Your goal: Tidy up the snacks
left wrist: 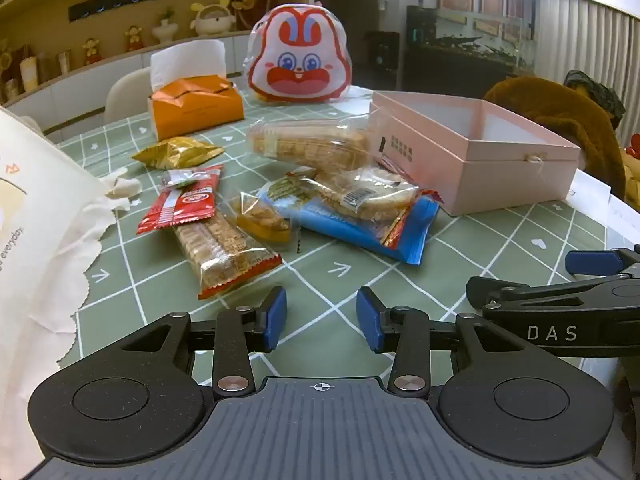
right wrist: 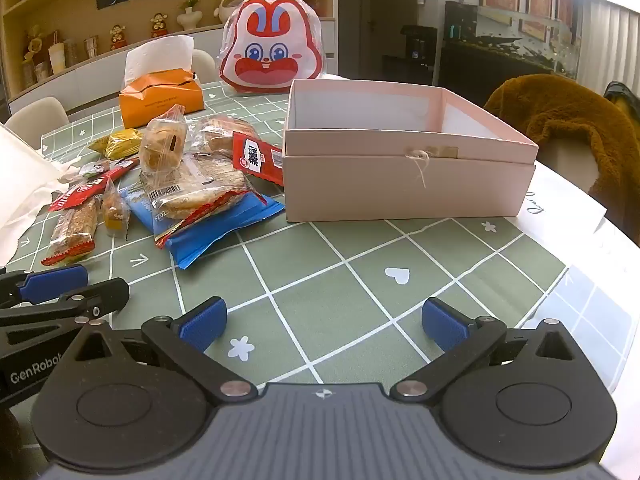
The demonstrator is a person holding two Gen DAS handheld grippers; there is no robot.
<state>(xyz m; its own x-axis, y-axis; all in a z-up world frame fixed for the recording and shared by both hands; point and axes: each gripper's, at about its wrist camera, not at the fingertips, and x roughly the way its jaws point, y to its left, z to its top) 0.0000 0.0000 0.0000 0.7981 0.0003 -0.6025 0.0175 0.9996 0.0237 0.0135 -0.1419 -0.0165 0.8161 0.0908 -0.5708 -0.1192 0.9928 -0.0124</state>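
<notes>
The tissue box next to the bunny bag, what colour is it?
The tissue box is orange, with white tissue sticking out. The left wrist view shows it best.

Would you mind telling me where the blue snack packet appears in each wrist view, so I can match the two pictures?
Left wrist view: the blue snack packet lies right of centre, under clear-wrapped biscuits, left of the pink box.
Right wrist view: it lies left of centre, at the snack pile's near edge, left of the box.
Shared landmark: the rabbit-face bag at the back.
</notes>
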